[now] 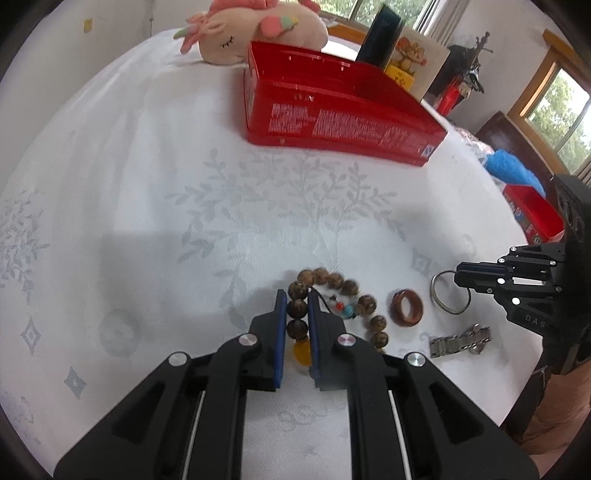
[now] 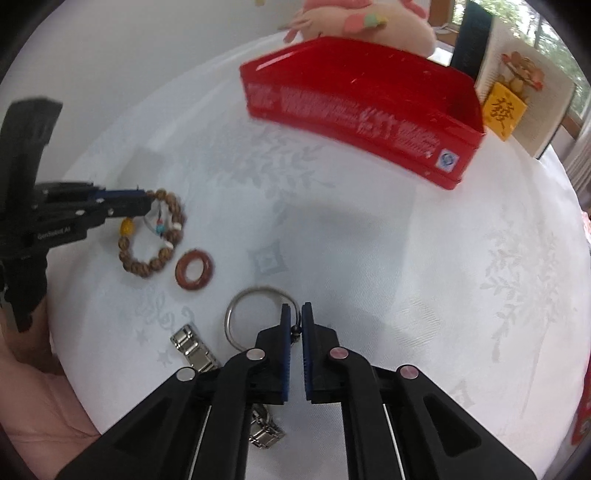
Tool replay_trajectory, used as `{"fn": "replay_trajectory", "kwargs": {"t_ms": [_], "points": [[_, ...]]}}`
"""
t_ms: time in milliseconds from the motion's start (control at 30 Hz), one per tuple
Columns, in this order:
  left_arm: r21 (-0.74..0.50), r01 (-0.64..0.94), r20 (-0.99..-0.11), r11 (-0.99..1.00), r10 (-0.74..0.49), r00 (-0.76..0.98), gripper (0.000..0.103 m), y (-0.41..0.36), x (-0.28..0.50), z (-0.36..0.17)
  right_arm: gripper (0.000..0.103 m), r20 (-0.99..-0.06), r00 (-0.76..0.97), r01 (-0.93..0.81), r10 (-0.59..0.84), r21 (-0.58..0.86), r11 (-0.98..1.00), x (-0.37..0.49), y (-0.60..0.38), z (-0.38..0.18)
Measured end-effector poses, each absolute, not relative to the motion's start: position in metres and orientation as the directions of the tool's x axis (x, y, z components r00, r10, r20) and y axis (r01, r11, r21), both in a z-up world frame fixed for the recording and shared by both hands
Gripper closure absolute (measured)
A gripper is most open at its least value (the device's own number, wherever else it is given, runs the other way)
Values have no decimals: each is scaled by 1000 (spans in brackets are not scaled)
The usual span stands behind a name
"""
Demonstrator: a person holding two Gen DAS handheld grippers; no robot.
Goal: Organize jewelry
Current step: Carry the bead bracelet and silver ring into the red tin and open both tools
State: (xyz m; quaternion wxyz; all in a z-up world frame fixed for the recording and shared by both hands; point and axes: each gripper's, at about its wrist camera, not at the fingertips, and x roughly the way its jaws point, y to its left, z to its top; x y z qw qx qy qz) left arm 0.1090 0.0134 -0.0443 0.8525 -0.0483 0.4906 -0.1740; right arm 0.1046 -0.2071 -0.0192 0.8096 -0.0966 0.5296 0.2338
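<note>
Two claws gripping jewelry on a white patterned bench cloth.

The left claw (image 1: 297,295) was closed on the brown wooden bead bracelet (image 1: 364,306), its blue pads (image 1: 281,325) pressing on beads at the loop's near side, next to a yellow bead; the rest of the bracelet lay on the bench (image 1: 147,184). The right claw (image 2: 295,308) was closed on the thin silver metal ring (image 2: 231,314), clamping its right-hand edge. Between the bracelet and the silver ring lay a reddish-brown stone ring (image 1: 407,307), flat and apart from both. A silver metal link watch band (image 1: 461,341) lay near the silver ring, partly under the right claw in that claw's own view. The open red rectangular tin box (image 1: 332,122) stood farther back, well apart from the jewelry, with a pink plush toy (image 1: 255,29) behind it.
</note>
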Motion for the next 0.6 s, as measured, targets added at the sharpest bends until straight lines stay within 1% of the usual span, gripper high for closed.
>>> {"fn": "replay_trajectory", "kwargs": {"t_ms": [333, 600], "points": [[-245, 285, -745, 927, -368, 556, 94, 11, 105, 12, 98, -848, 393, -469, 356, 148, 871, 108, -226, 16], [-227, 322, -702, 919, -383, 601, 93, 0, 122, 53, 98, -833, 424, -463, 356, 139, 876, 124, -233, 36]]}}
